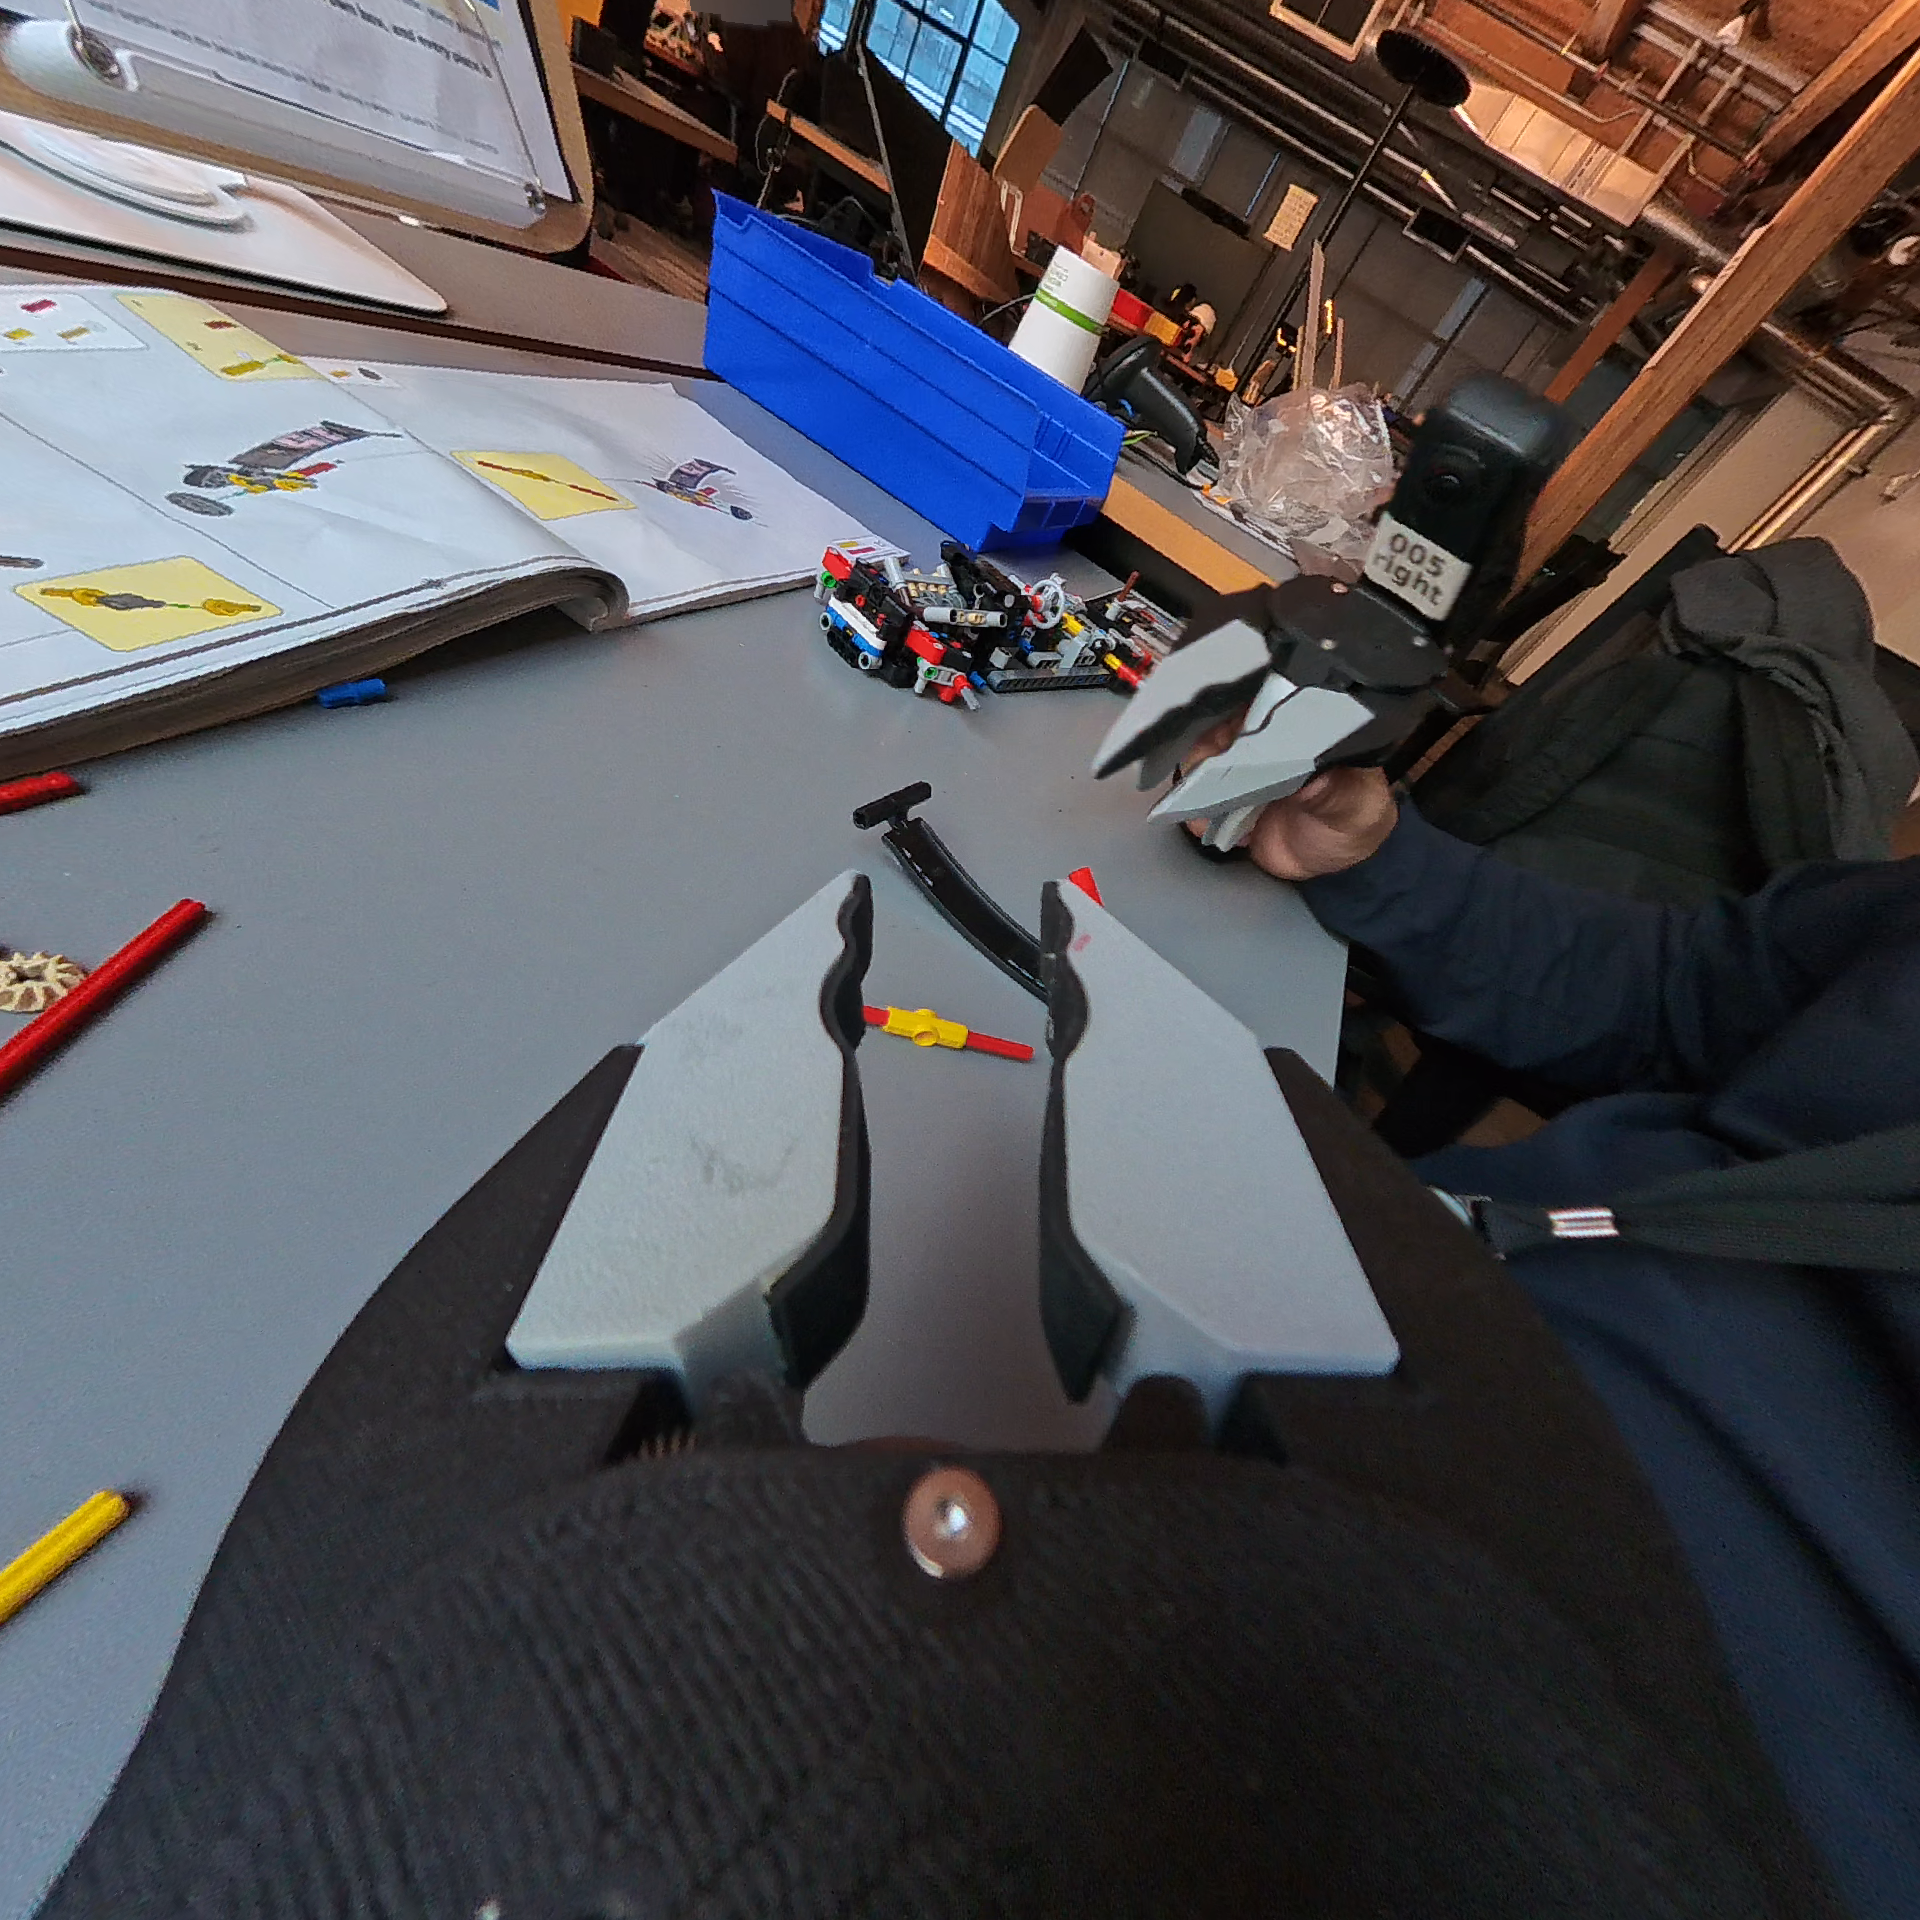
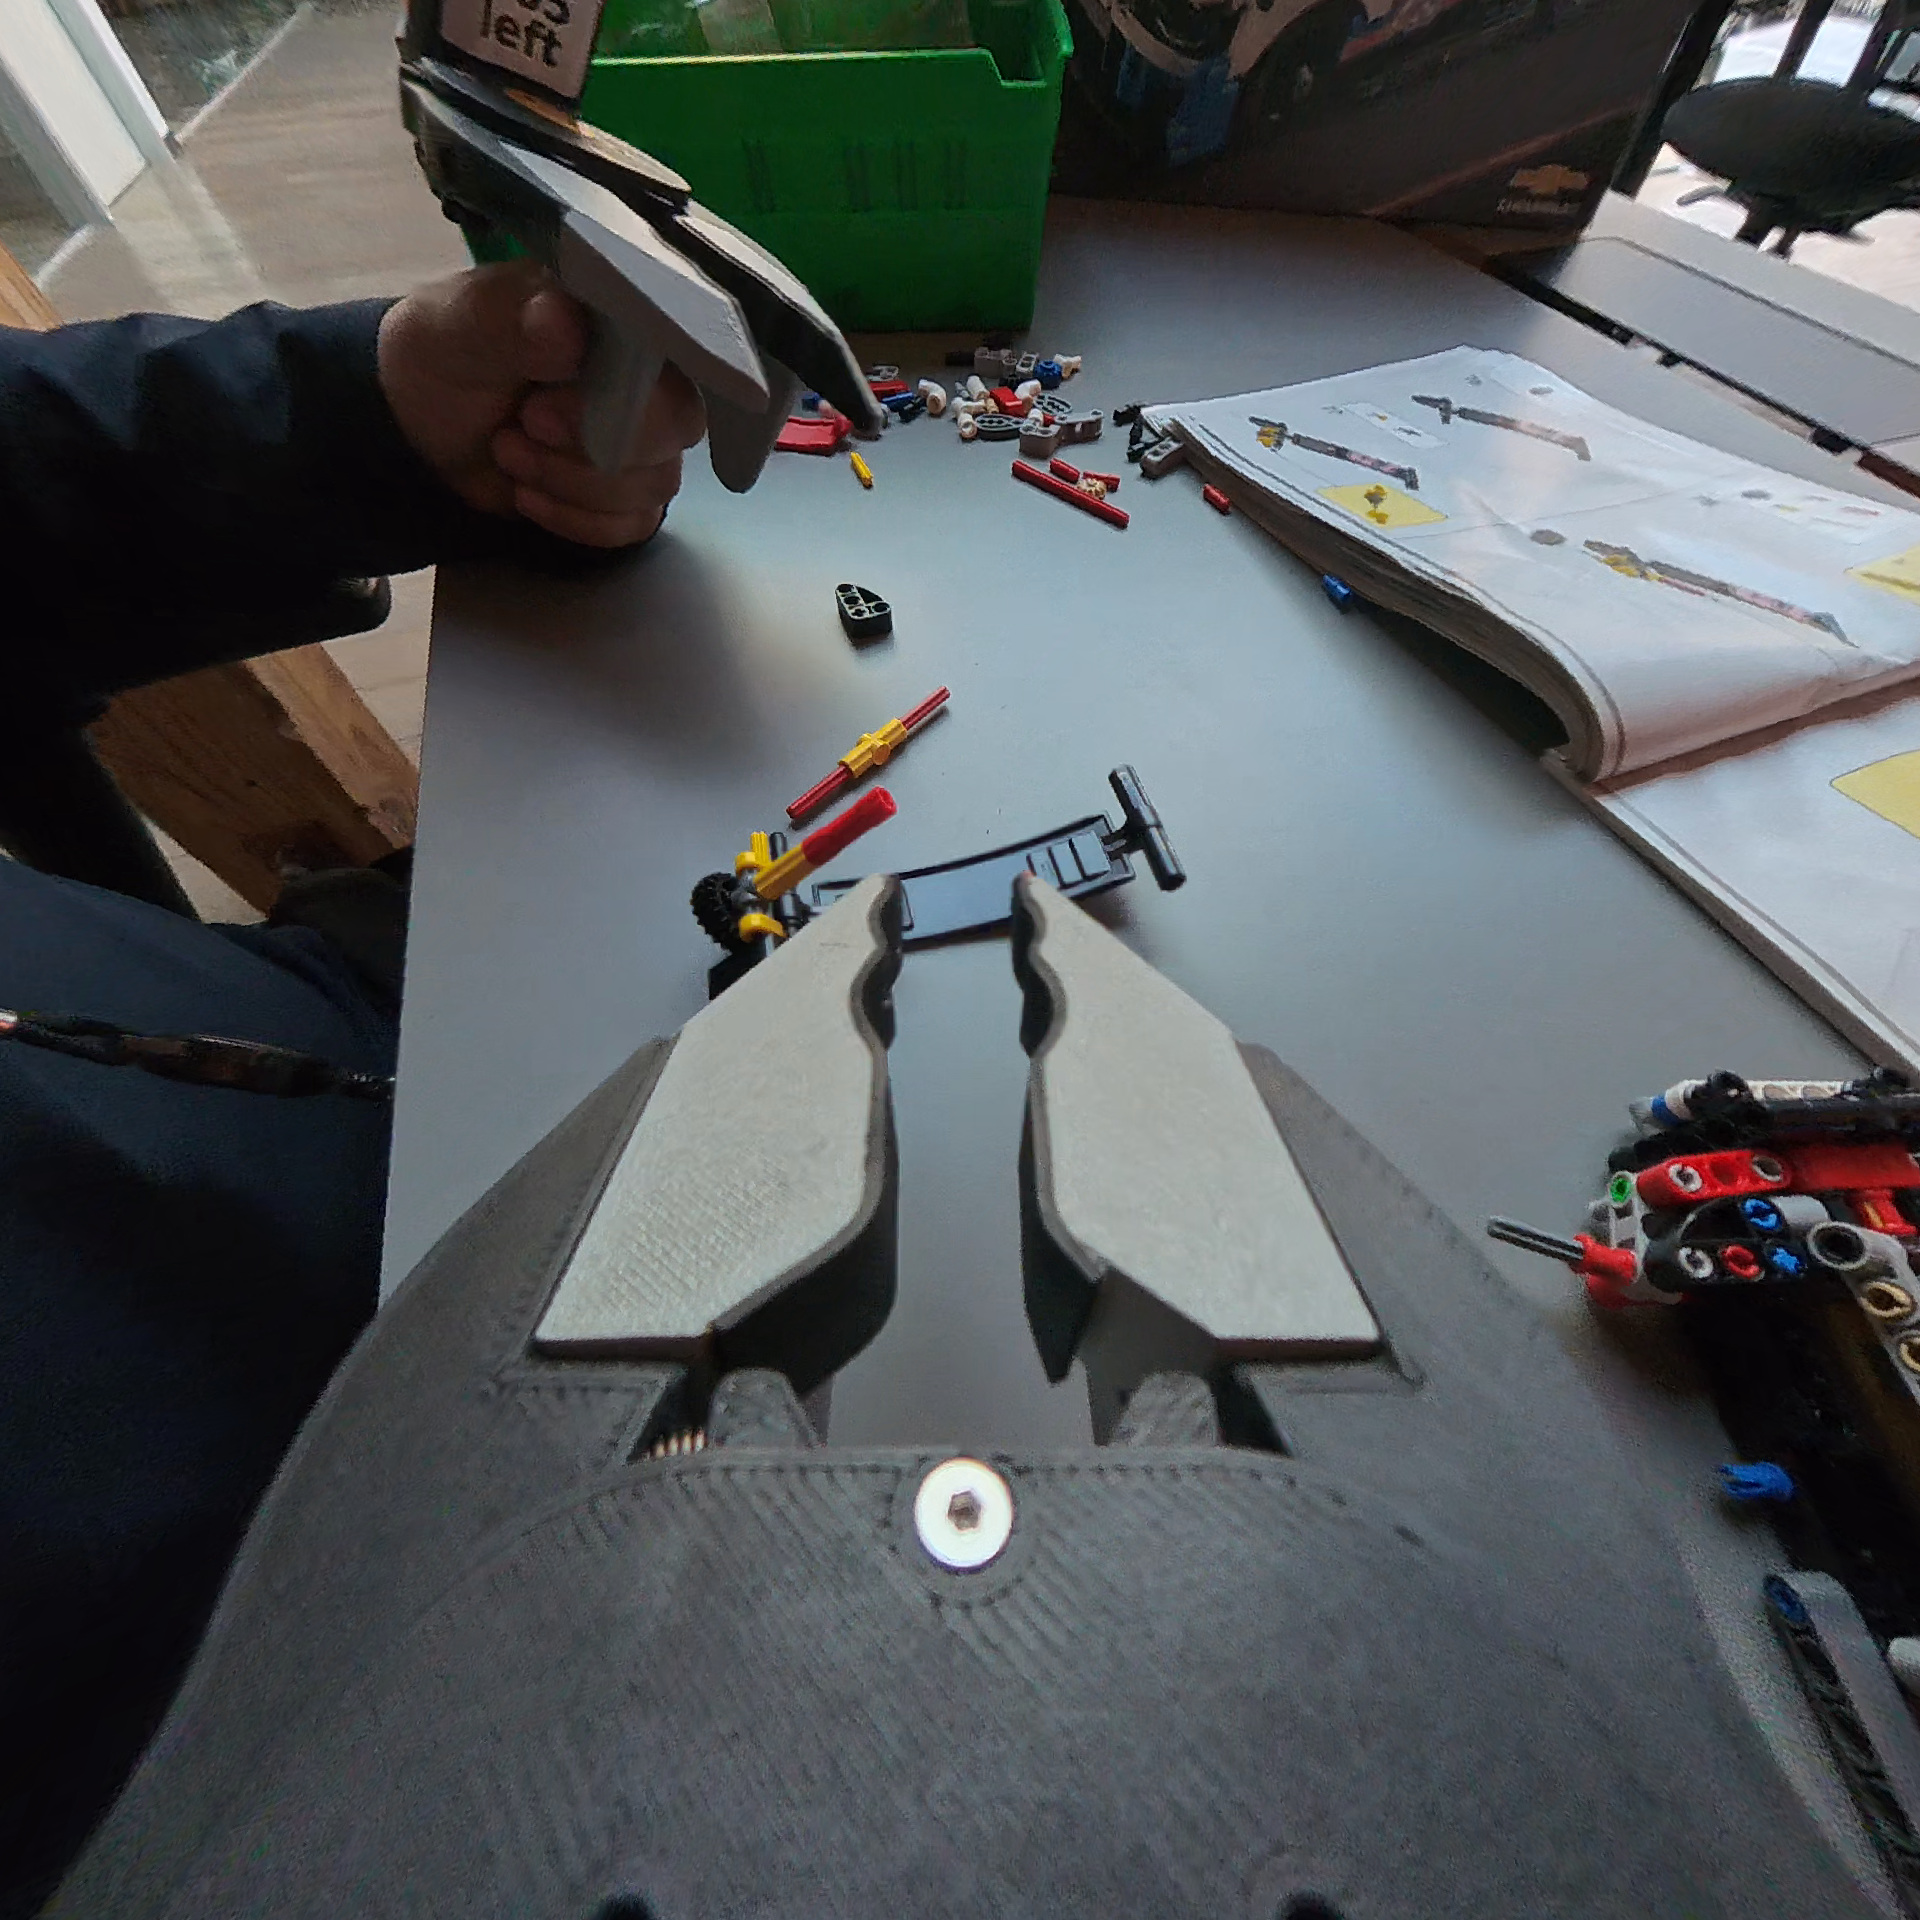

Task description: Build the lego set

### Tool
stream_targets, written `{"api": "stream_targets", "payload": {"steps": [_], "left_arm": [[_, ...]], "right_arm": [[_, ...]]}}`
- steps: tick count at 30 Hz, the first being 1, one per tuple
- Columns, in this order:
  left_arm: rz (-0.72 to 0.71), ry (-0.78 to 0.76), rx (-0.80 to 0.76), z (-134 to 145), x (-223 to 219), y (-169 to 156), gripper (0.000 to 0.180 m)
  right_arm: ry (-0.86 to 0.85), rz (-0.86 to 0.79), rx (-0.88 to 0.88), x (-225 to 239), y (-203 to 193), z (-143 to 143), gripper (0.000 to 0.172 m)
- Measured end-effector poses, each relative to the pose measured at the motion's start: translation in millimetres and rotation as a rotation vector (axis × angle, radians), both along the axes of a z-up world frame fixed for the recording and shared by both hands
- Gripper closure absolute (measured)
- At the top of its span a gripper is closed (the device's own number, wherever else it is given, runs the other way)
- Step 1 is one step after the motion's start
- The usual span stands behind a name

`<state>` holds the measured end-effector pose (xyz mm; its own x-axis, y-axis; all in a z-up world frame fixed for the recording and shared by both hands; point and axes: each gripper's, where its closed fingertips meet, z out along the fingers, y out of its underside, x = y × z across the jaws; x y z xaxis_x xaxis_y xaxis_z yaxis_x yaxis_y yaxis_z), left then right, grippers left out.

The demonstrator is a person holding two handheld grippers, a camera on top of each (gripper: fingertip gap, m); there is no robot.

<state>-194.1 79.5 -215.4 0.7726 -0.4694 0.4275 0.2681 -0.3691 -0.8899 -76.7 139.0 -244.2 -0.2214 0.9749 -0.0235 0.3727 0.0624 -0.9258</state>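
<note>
Left wrist view: both tongs spread, seemingly gripping nothing, left tongs (image 1: 951,935) over black curved piece (image 1: 961,888).

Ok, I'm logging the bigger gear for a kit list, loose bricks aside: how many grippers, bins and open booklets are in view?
Grippers: 2 (left gripper, right gripper)
Bins: 2 (blue bin, green bin)
Open booklets: 1 (booklet)
Total: 5
</note>
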Motion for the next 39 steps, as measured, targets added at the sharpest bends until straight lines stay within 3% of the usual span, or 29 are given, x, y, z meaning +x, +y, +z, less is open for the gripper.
{"api": "stream_targets", "payload": {"steps": [3, 10, 15, 18, 23, 35, 39], "left_arm": [[0.011, -0.008, 0.002, 0.6, -2.1, 0.3, 0.15], [-0.001, 0.032, 0.019, 1.0, 3.7, -4.1, 0.15], [-0.009, 0.067, 0.021, -0.4, 8.5, -7.0, 0.15], [-0.006, 0.089, 0.021, -1.7, 10.2, -7.7, 0.151], [-0.008, 0.112, 0.018, -3.4, 13.2, -10.4, 0.151], [-0.005, 0.112, -0.002, -5.7, 12.7, -8.8, 0.151], [0.07, 0.095, 0.026, -0.3, 11.5, -6.3, 0.157]], "right_arm": [[-0.005, -0.031, 0.038, -4.6, -6.6, 1.3, 0.159], [-0.035, -0.059, -0.189, -17.3, -19.1, 14.1, 0.141], [-0.144, -0.086, -0.274, -24.7, -23.6, 5.2, 0.134], [-0.194, -0.102, -0.271, -29.1, -26.5, -5.2, 0.139], [-0.269, -0.062, -0.301, -31.9, -34.9, -18.4, 0.165], [-0.051, -0.092, -0.532, -44.6, -11.0, 19.1, 0.169], [0.07, -0.15, -0.592, -51.7, 4.1, 37.8, 0.169]]}}
